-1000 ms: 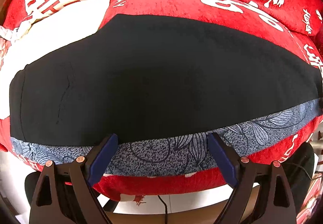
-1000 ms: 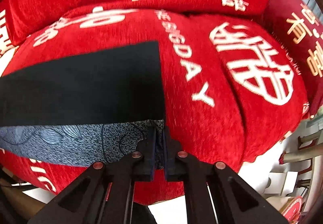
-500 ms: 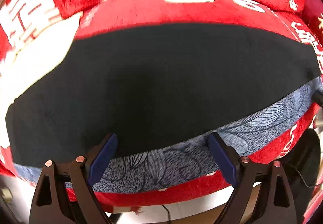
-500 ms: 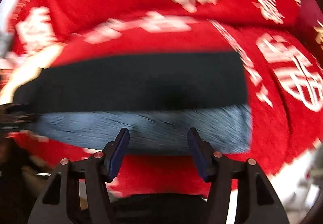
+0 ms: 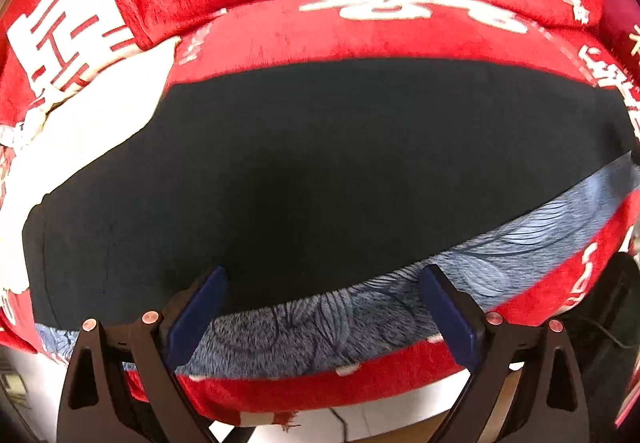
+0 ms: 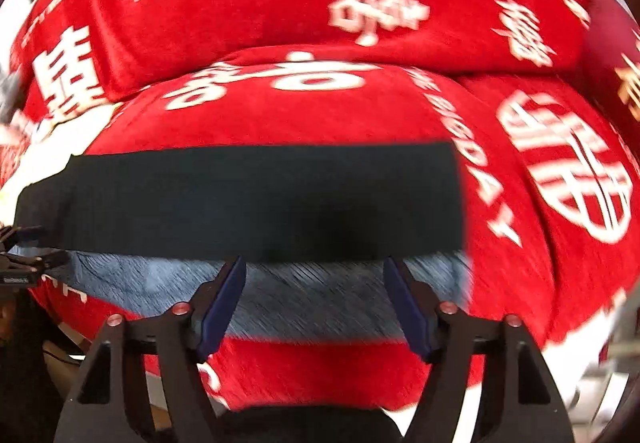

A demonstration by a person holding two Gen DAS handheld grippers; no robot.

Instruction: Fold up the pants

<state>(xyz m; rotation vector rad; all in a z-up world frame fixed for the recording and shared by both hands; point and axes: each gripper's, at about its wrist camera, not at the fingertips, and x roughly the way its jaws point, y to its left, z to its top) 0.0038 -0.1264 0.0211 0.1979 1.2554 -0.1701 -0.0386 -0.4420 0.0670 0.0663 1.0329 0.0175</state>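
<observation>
The pants point(image 5: 320, 163) lie flat across the red sofa seat point(image 5: 360, 39) as a long black band, with a blue-grey leaf-patterned strip point(image 5: 500, 255) showing along the front edge. My left gripper point(image 5: 322, 271) hangs over that front edge toward the left end, jaws wide and still opening, pads clear of the cloth. In the right wrist view the pants point(image 6: 260, 195) end at a straight right edge. My right gripper point(image 6: 314, 261) hovers over the patterned strip point(image 6: 320, 295), its jaws opening with nothing pinched between them.
A white cloth point(image 5: 80, 131) lies on the seat by the pants' left end. The red back cushions point(image 6: 320, 3) with white characters rise behind. The seat's front edge drops to a pale floor point(image 5: 360, 415), and a dark object point(image 5: 612, 303) stands low on the right.
The right gripper, shut on the pants' front right corner a second ago, has let go, opened and slid left along the front edge. The left jaws spread slightly wider.
</observation>
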